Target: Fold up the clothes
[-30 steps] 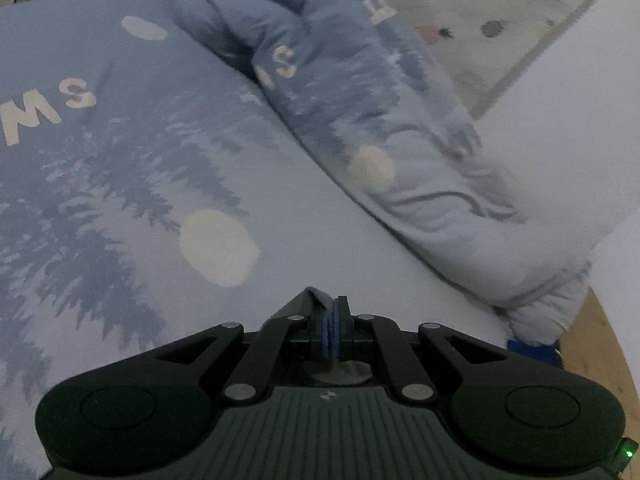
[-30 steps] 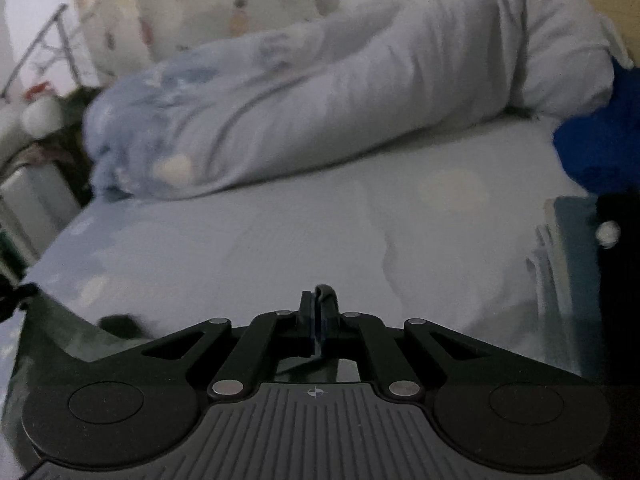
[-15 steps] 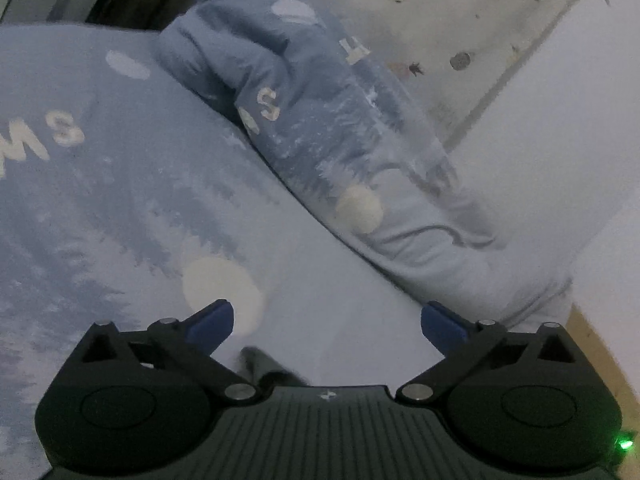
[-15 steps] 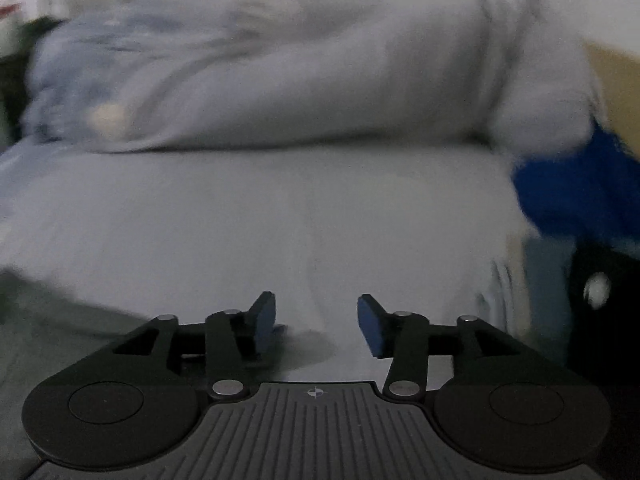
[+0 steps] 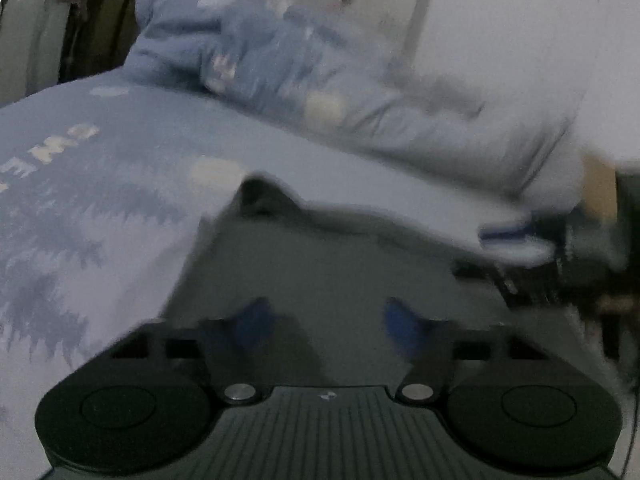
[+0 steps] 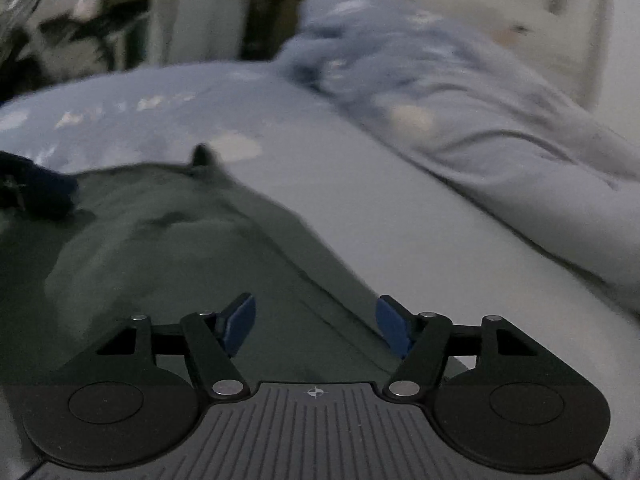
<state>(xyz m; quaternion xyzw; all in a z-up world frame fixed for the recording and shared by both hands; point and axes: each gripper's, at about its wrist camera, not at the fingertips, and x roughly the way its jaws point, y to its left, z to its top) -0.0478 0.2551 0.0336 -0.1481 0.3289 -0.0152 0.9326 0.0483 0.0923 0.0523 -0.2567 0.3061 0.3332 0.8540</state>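
A dark green garment [image 5: 340, 264] lies flat on the bed, with one corner pointing away from me. In the right wrist view it [image 6: 160, 248] fills the lower left. My left gripper [image 5: 326, 320] is open and empty just above the garment. My right gripper [image 6: 316, 320] is open and empty over the garment's right edge. Both views are blurred by motion.
The bed has a pale blue sheet [image 5: 80, 200] printed with trees, dots and letters. A rolled blue duvet [image 5: 320, 92] lies along the far side and shows in the right wrist view [image 6: 460, 112]. A dark blue item [image 6: 36, 192] lies at the left. Furniture [image 6: 192, 28] stands behind the bed.
Both grippers were shut on cloth a second ago, then opened and let go. Both have since pulled back and turned, so the dark green garment now fills the foreground.
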